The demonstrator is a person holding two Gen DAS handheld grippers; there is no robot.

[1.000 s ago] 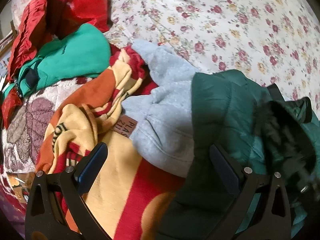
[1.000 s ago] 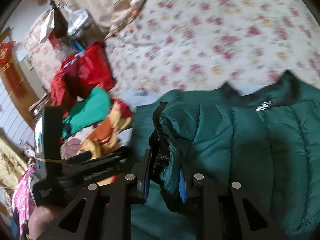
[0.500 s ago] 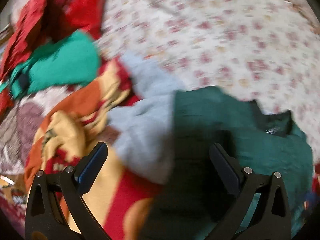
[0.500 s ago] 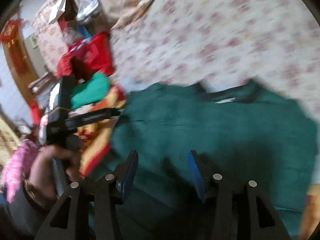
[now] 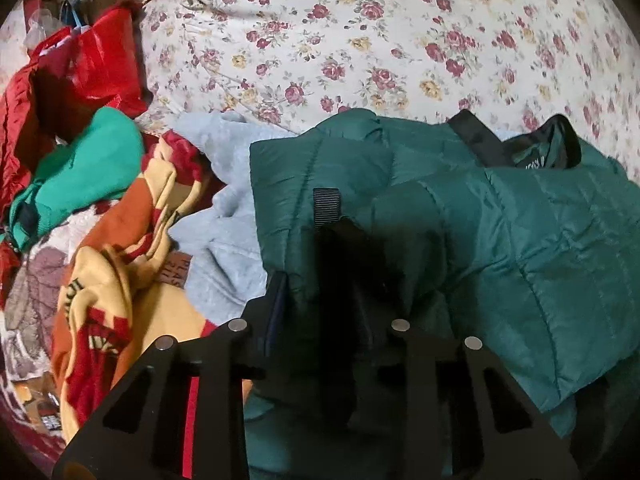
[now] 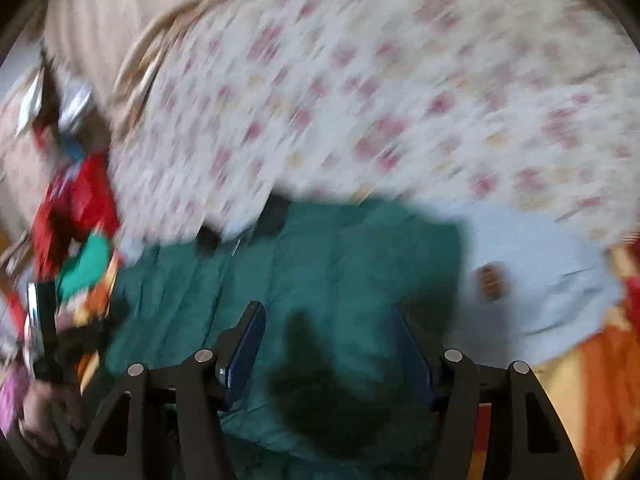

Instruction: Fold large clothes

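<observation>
A dark green puffer jacket (image 5: 500,220) lies spread on the floral bed sheet (image 5: 400,40), its black collar at the far side. In the left wrist view my left gripper (image 5: 336,292) is at the jacket's near left edge. Its jaws are closing, with a bunched fold and dark cuff of the jacket pinched between the pads. The right wrist view is blurred. There my right gripper (image 6: 332,344) hovers over the jacket (image 6: 320,264) with its jaws opening and nothing between the blue pads (image 6: 244,344).
Left of the jacket lies a pile: a grey sweatshirt (image 5: 224,216), a yellow, red and orange striped garment (image 5: 120,280), a bright green top (image 5: 80,172) and red shiny fabric (image 5: 80,72). A hand (image 6: 40,412) holds the left gripper at that view's left edge.
My right gripper has let go of the jacket's cuff and swung sideways over the jacket. My left gripper has moved onto the jacket's edge and gone from wide open to pinching it.
</observation>
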